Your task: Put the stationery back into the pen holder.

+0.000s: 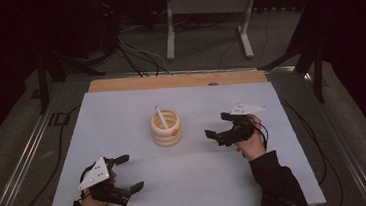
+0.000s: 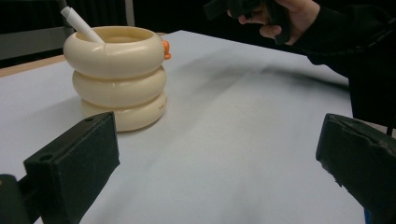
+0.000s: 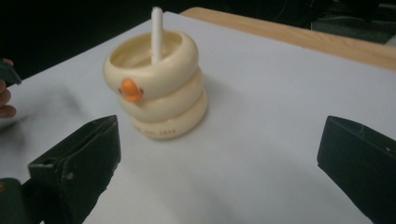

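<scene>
Cream ringed plastic pen holder (image 1: 166,127) with a white pen (image 1: 160,117) leaning inside stands just left of the right tool (image 1: 217,128), nearer than the left tool (image 1: 128,173); both gape wide, empty.

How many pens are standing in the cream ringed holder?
1. A single white pen leans inside the cream ringed holder at the middle of the table, its tip above the rim. Anything shorter, lower inside the holder, could be hidden.
</scene>
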Demonstrator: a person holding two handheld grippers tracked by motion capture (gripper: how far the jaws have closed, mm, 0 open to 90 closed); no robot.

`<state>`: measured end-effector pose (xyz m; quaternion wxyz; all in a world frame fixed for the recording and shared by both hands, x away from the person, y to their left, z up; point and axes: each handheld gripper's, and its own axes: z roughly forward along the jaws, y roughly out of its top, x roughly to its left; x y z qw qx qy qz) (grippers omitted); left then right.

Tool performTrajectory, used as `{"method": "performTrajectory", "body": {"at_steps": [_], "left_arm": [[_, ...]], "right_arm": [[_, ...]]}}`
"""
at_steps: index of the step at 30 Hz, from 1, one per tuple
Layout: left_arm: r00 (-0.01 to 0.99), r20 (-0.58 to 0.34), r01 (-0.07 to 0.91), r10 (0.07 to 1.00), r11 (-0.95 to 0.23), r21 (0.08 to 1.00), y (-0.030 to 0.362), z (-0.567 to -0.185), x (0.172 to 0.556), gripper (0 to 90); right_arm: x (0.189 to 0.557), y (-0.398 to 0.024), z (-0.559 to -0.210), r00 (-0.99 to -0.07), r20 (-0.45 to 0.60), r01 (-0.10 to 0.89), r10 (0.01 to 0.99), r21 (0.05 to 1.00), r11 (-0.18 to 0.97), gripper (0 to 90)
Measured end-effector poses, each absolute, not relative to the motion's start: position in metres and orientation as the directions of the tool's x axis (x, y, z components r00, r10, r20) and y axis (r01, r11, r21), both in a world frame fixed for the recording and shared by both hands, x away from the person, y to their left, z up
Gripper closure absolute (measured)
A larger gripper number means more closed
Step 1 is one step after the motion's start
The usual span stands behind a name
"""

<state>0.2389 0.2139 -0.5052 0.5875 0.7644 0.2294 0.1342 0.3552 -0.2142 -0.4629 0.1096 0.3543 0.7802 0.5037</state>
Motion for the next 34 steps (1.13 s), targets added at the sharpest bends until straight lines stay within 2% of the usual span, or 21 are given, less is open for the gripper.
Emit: {"method": "performTrajectory", "body": {"at_steps": [18,34], "left_arm": [[0.859,-0.065,0.192,0.508,-0.202,0.96,0.214,-0.505,0.239,0.0],[0.858,-0.064,0.191,0.51,-0.202,0.961,0.214,-0.505,0.237,0.0]], "right_arm": [[0.322,-0.254,-0.487,-0.696,0.212,0.468,0.686,0.858,0.21,0.0],[0.289,-0.289,-0.497,-0.649,0.181,0.478,0.738,0.853,0.211,0.0]]}}
